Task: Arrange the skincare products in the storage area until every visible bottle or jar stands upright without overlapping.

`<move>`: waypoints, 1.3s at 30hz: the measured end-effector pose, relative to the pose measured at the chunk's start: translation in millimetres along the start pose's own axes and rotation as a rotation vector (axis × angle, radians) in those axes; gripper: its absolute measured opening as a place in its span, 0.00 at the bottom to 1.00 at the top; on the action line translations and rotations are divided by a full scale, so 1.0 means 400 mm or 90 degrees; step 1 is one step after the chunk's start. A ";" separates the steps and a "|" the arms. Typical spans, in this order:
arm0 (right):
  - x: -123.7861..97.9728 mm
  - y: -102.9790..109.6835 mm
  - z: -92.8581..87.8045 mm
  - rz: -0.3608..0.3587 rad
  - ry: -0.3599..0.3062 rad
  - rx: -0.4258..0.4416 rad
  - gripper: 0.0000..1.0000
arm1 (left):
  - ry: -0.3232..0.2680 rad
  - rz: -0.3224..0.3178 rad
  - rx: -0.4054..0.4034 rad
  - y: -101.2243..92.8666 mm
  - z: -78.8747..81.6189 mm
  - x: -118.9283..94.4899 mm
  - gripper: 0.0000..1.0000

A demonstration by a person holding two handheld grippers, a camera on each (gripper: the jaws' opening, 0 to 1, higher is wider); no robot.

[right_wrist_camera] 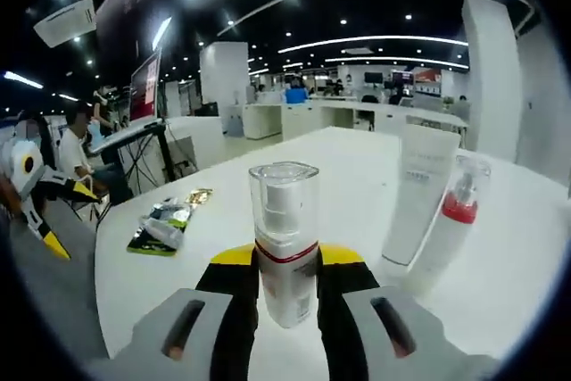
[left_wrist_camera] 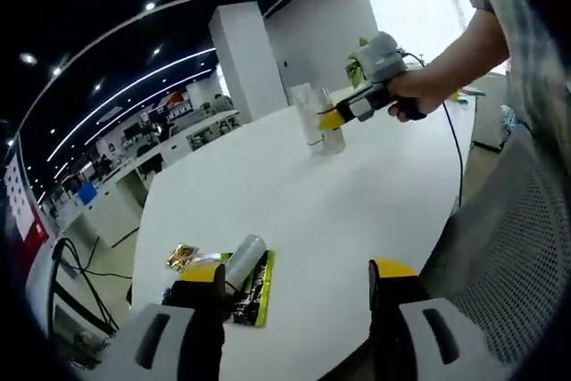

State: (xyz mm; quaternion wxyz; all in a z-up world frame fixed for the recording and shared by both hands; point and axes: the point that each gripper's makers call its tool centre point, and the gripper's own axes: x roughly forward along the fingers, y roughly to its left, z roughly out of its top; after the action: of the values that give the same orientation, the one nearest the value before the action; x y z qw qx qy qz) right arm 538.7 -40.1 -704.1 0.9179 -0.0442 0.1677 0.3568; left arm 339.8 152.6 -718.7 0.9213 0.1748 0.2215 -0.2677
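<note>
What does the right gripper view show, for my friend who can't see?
The right gripper holds an upright clear-capped pump bottle between its jaws on a white table. A white tube and red-collared bottle stand beside it.

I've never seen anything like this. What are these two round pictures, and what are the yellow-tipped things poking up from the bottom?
Those are handheld tongs, one in each of a person's hands, each carrying a fisheye camera looking along its jaws. In the right gripper view, the right tongs are closed on a clear-capped pump bottle standing on the white table, beside a white tube and a red-collared bottle. In the left gripper view, the left tongs are open above a small bottle lying on a yellow-edged packet, near a gold sachet. Across the table, a hand holds the right tongs.
</note>
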 end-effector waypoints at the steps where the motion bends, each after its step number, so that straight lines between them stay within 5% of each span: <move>1: 0.006 -0.008 -0.004 -0.003 0.005 -0.003 0.22 | -0.002 -0.004 -0.003 -0.002 0.001 0.002 0.66; 6: 0.030 -0.075 -0.036 -0.040 0.021 -0.009 0.22 | 0.009 -0.016 -0.059 0.002 -0.010 0.002 0.63; 8: 0.039 -0.093 -0.045 -0.045 0.023 0.002 0.22 | 0.006 -0.025 -0.051 -0.007 -0.007 0.002 0.54; 11: 0.058 -0.134 -0.064 -0.070 0.022 0.022 0.22 | 0.014 -0.034 -0.045 -0.016 -0.014 0.006 0.55; 32: 0.108 -0.189 -0.083 -0.084 -0.027 0.002 0.22 | 0.045 -0.050 -0.037 -0.030 -0.037 0.011 0.53; 39: 0.115 -0.189 -0.105 -0.070 0.030 -0.029 0.23 | 0.054 -0.052 -0.031 -0.033 -0.044 0.011 0.53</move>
State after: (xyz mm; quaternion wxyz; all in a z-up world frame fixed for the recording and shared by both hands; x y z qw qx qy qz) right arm 609.3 -75.1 -762.1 0.9308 -0.0823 0.1782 0.3083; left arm 330.0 148.2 -738.4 0.9031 0.1547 0.2739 -0.2923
